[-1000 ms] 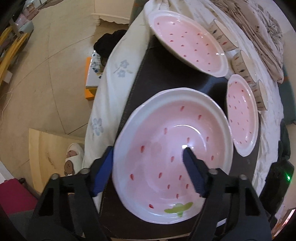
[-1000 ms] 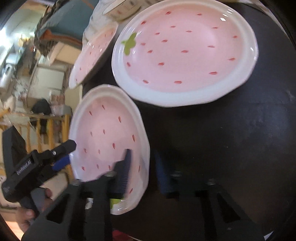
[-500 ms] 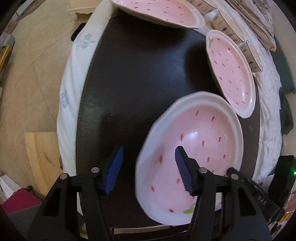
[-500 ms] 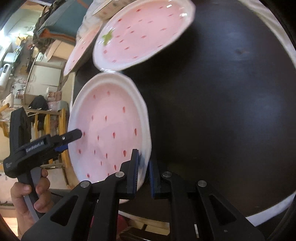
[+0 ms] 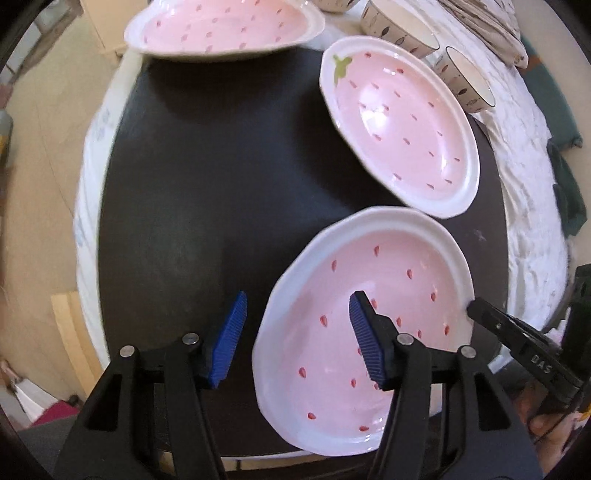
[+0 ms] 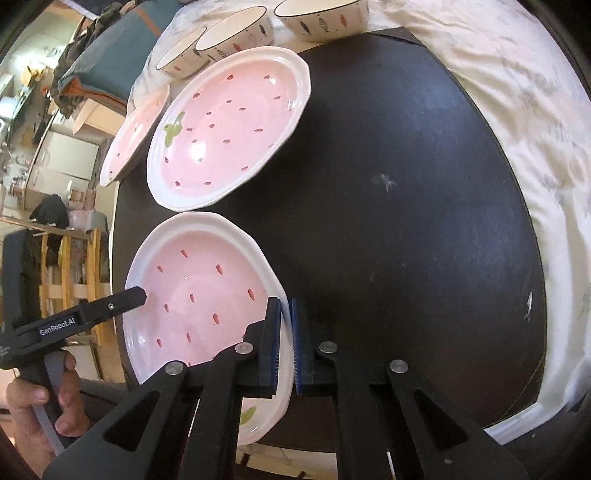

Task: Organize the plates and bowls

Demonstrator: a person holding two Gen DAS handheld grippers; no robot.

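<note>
A pink strawberry plate (image 5: 369, 317) with a white rim is held at the near edge of the dark table (image 5: 207, 192). My right gripper (image 6: 284, 343) is shut on this plate's (image 6: 199, 295) right rim. My left gripper (image 5: 295, 339) is open and straddles the plate's left rim, one finger inside and one outside, not clamping it. A second strawberry plate (image 5: 402, 122) (image 6: 229, 125) lies just beyond it. A third strawberry plate (image 5: 221, 26) (image 6: 133, 136) lies at the table's far edge.
Three fish-patterned bowls (image 6: 236, 37) stand in a row on the white cloth (image 6: 517, 110) behind the plates; two of these bowls (image 5: 465, 81) show in the left wrist view. The floor (image 5: 33, 184) drops away left of the table.
The held plate has shifted right and lifted slightly in the left wrist view, towards the second plate. My right gripper has closed on its rim. My left gripper stays open.
</note>
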